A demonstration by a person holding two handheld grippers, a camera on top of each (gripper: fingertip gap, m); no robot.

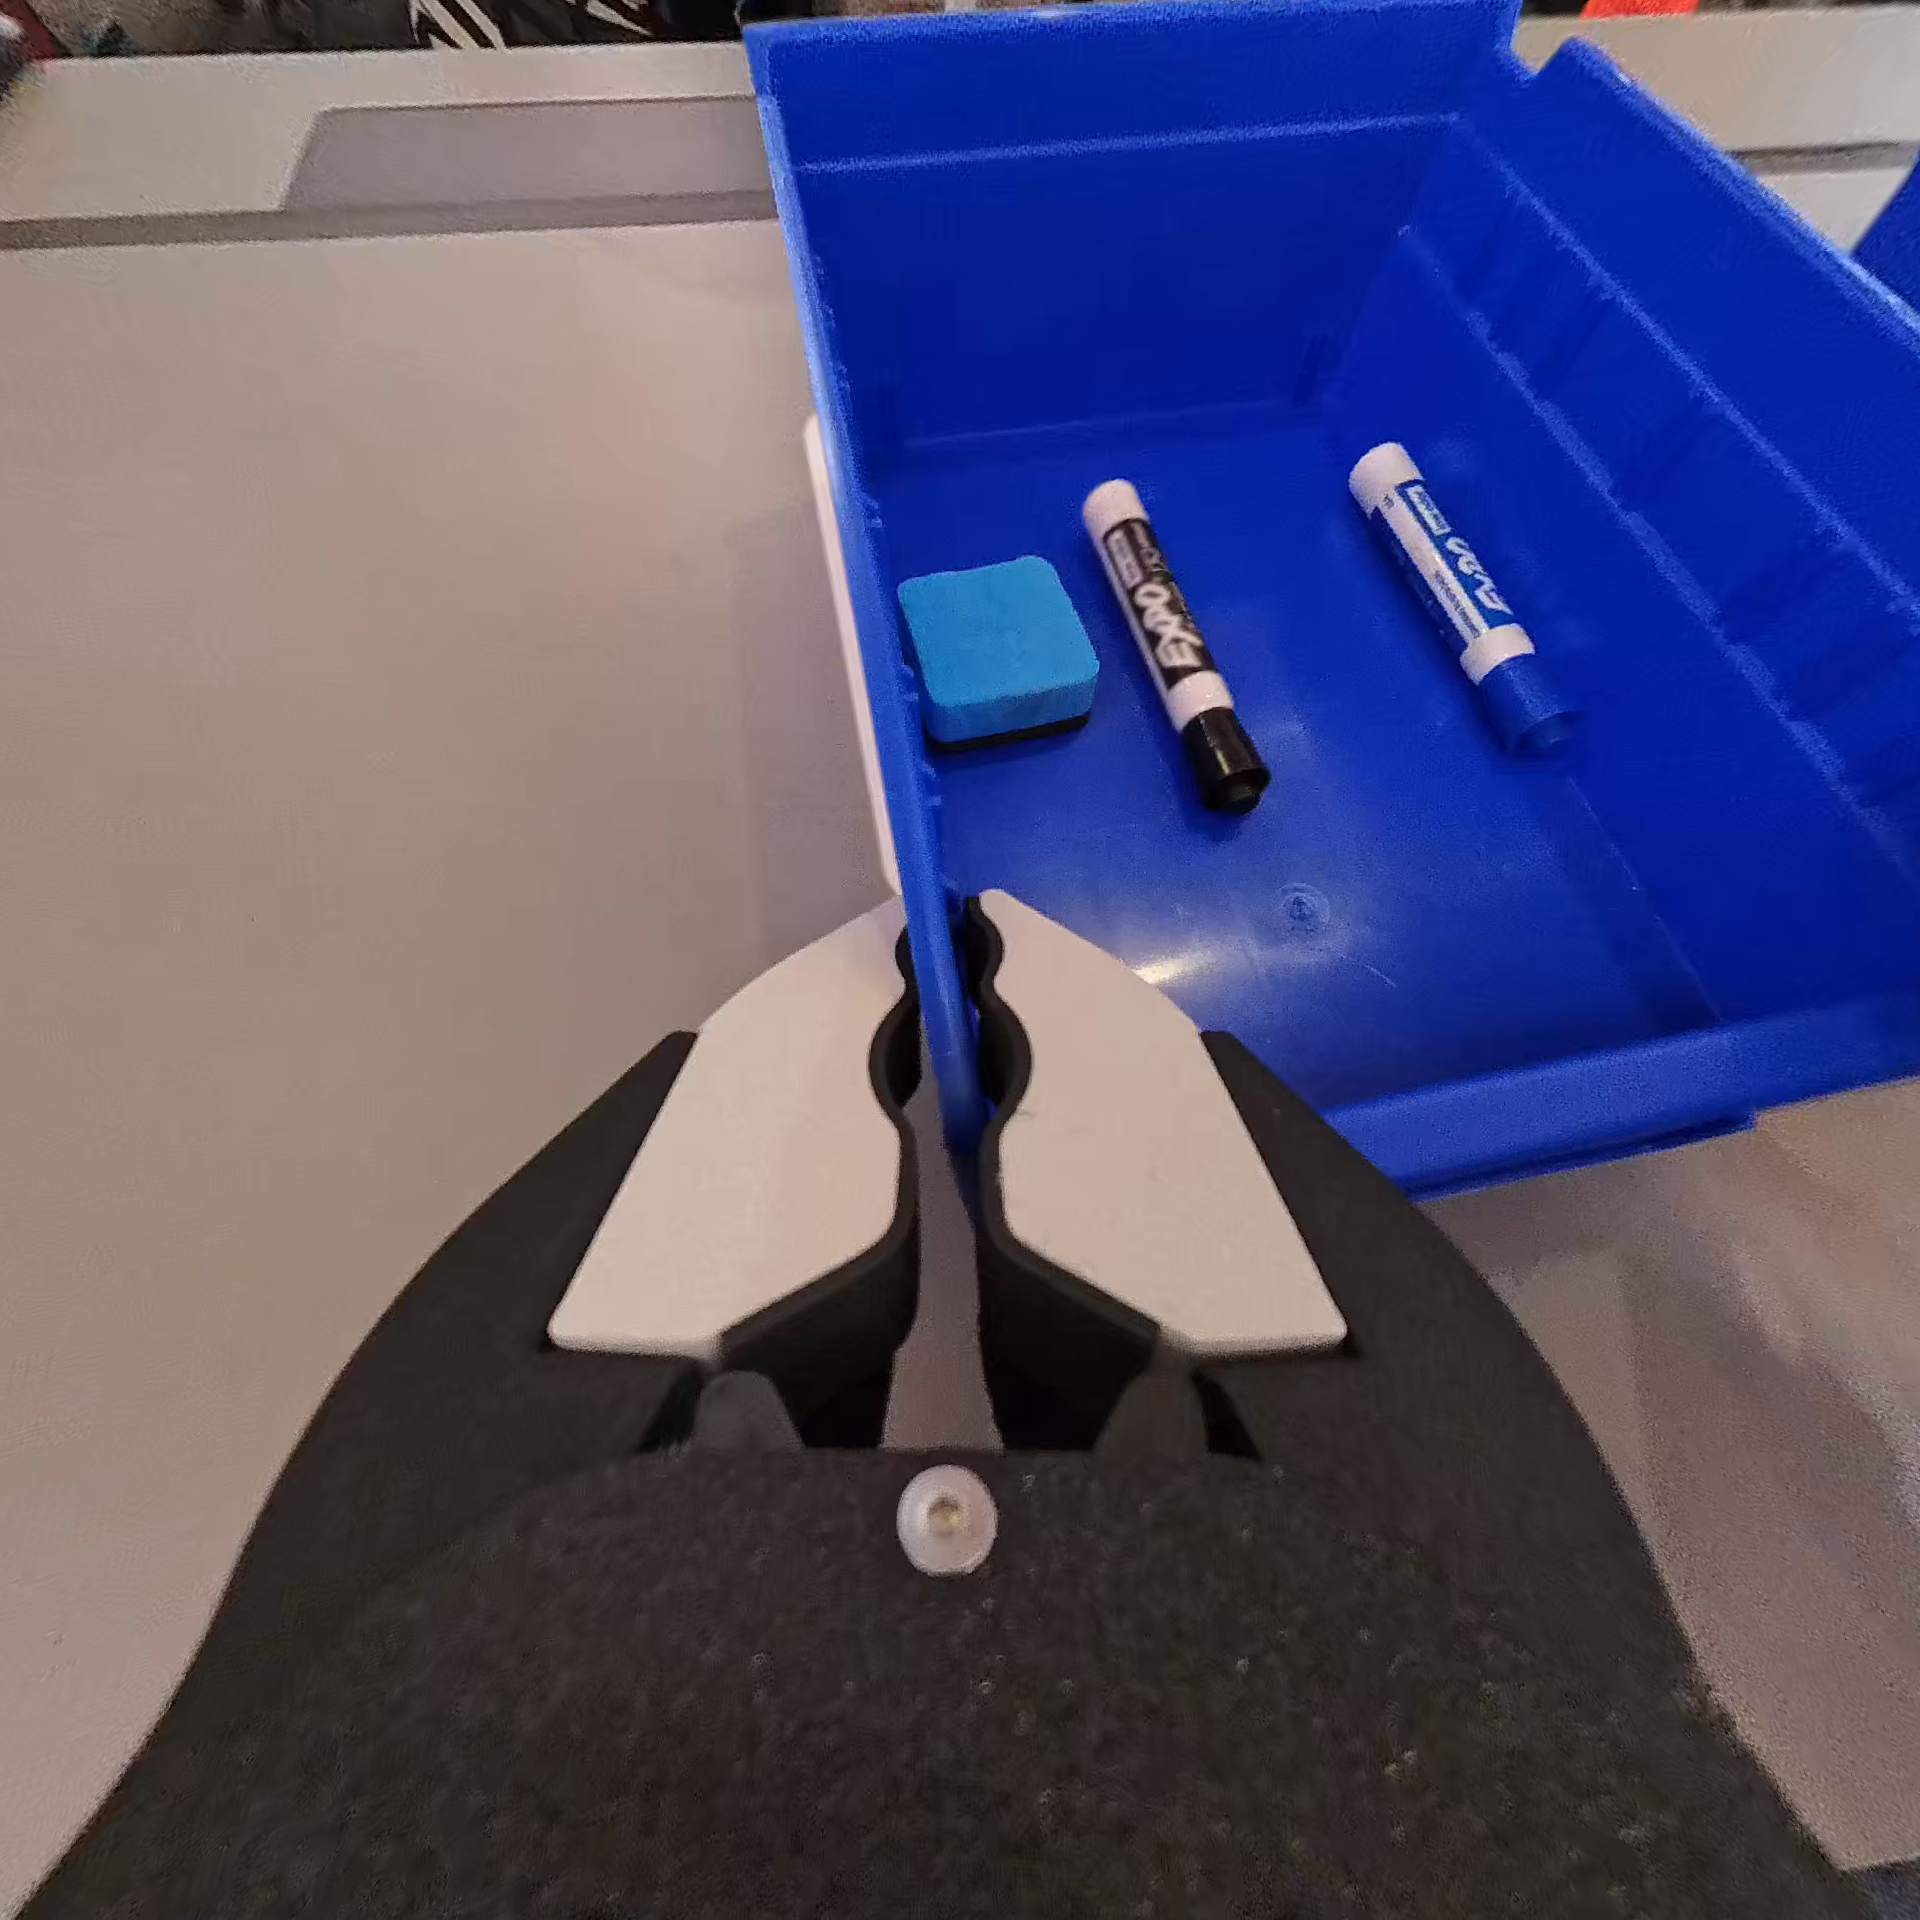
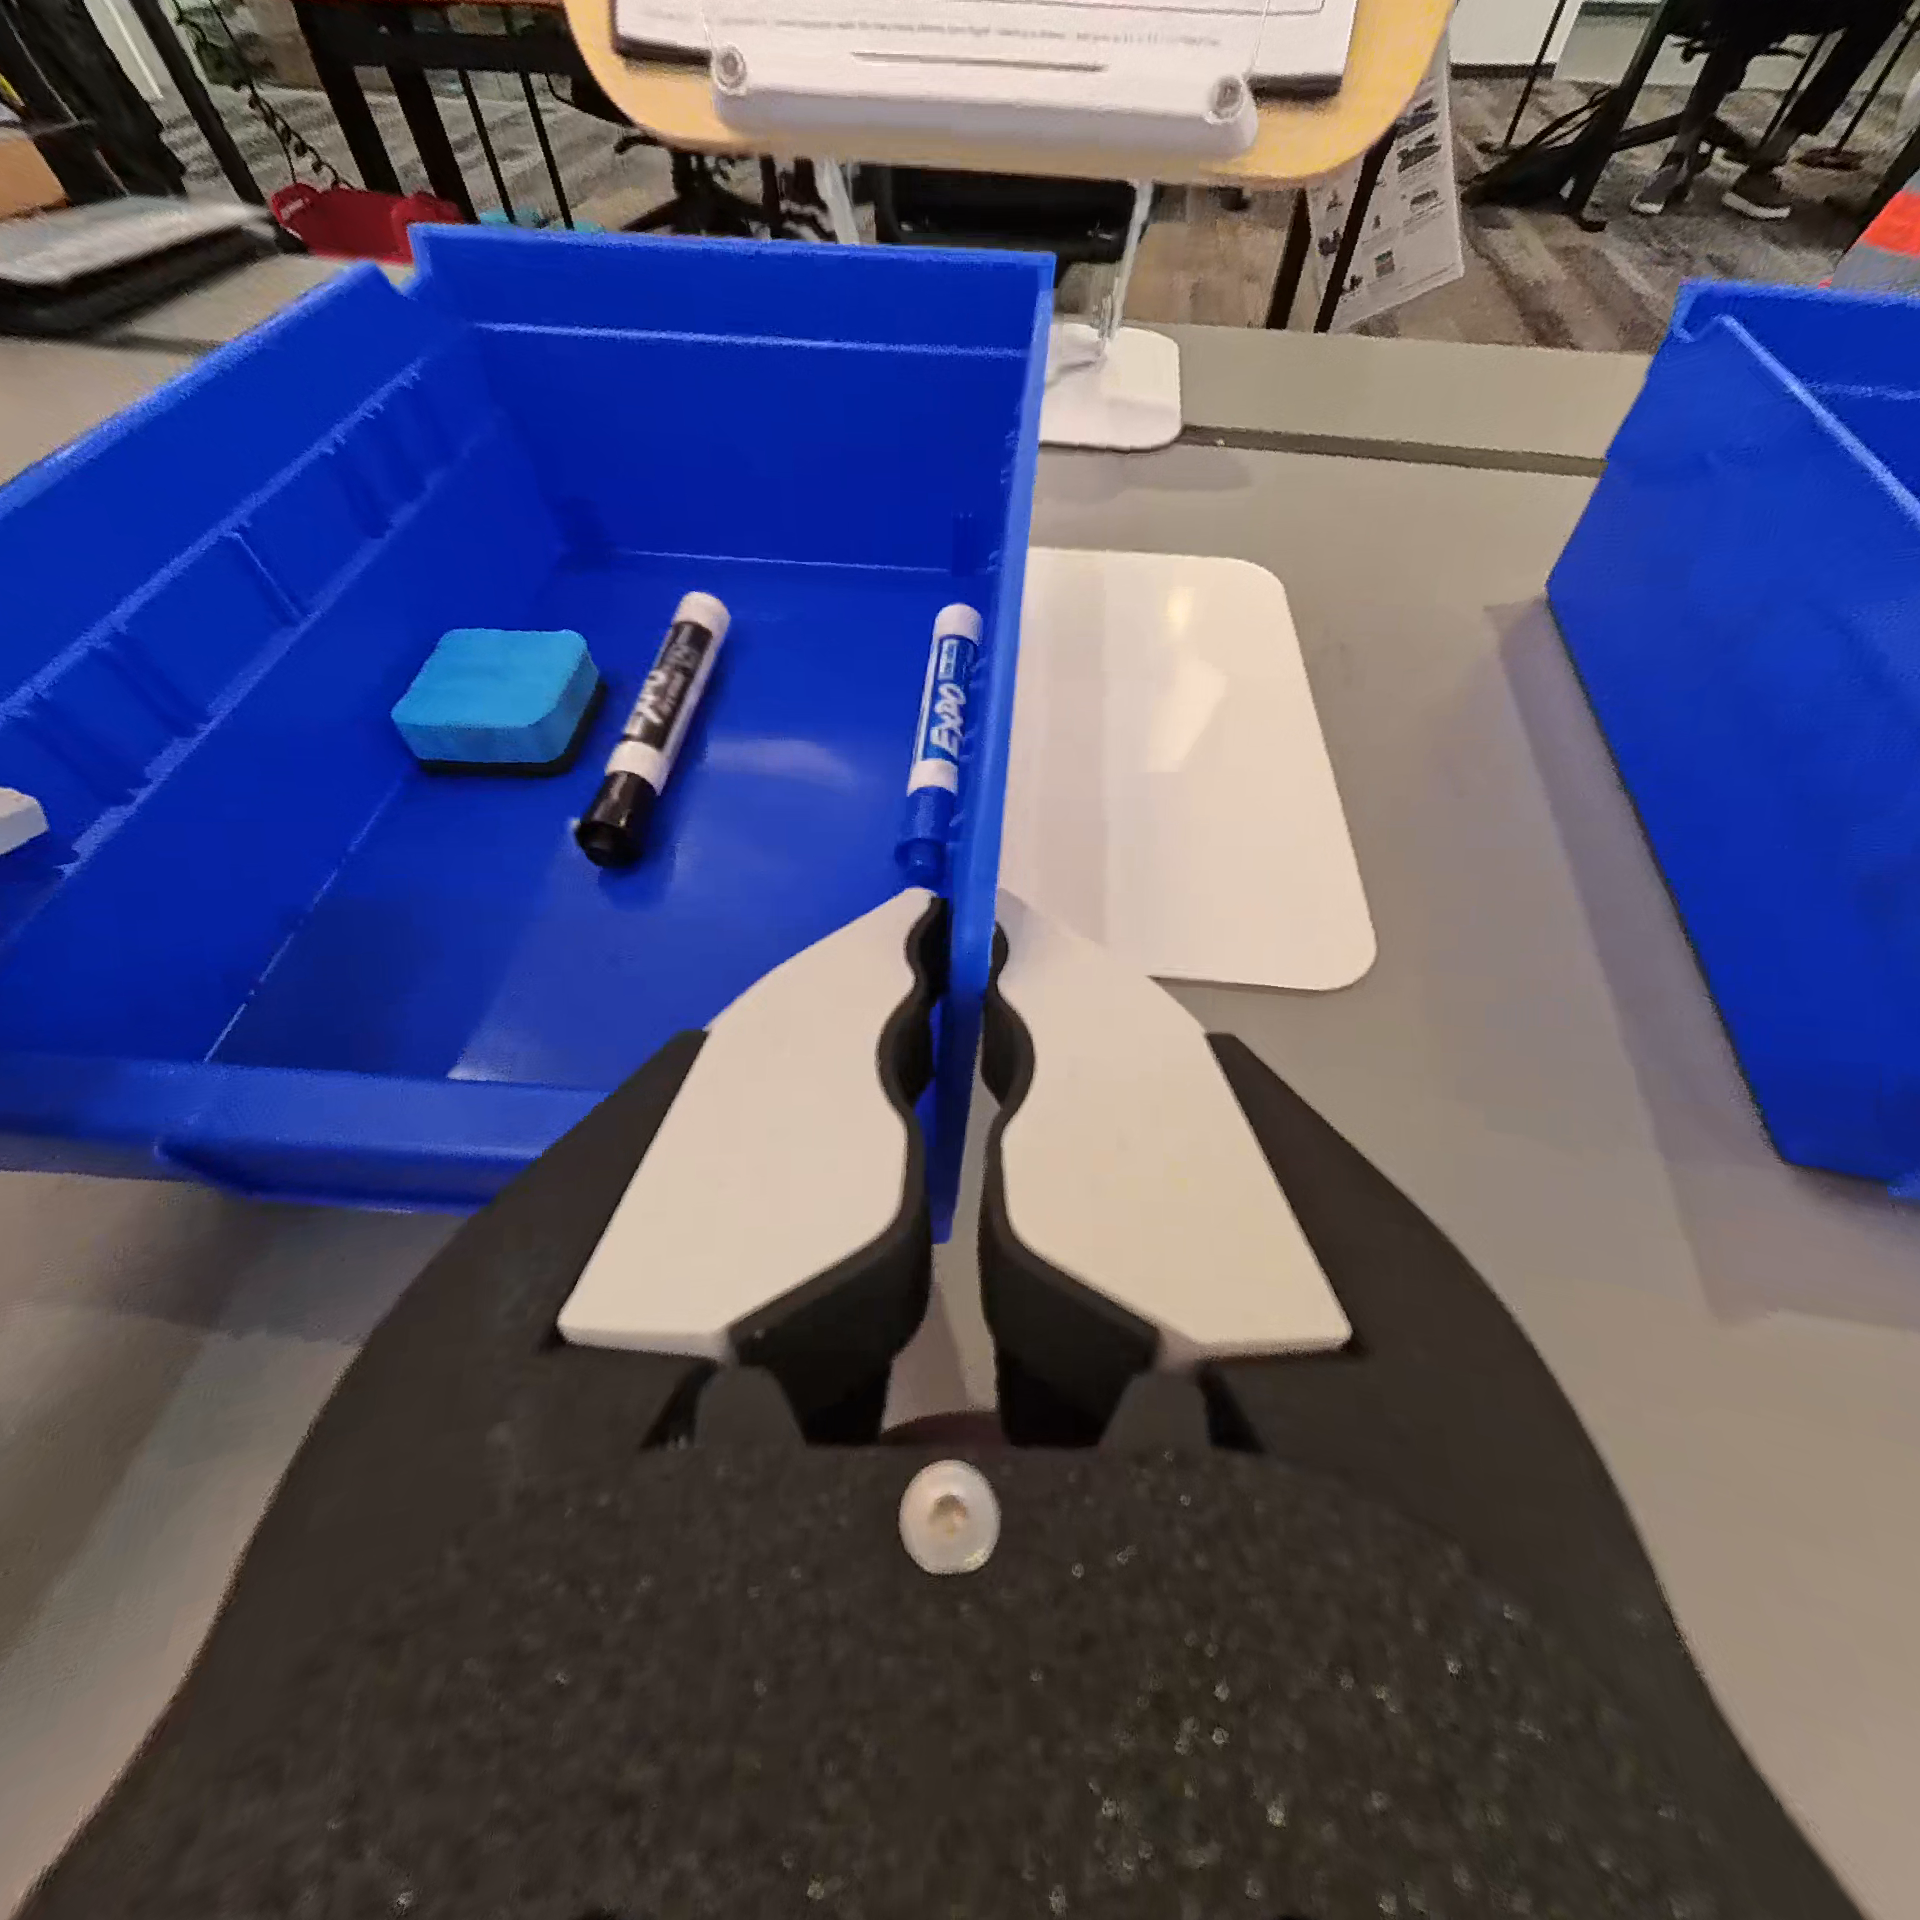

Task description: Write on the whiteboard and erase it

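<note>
Whiteboard [image 2: 1195,769], blank, flat on table just right of right gripper [image 2: 961,925]; both it and left gripper [image 1: 940,920] pinch opposite walls of blue bin [image 2: 727,436] holding eraser [image 2: 499,707], black marker [image 2: 660,727], blue marker [image 2: 940,717]; preparatory step, apparently; next, release and fetch a marker.

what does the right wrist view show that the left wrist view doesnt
Only the right wrist view shows the whiteboard lying flat beside the bin, a second blue bin to the right, and the right gripper clamped on the bin's right wall.

Only the left wrist view shows the left gripper clamped on the bin's left wall.

Both show the blue bin holding the eraser, black marker and blue marker.
</note>
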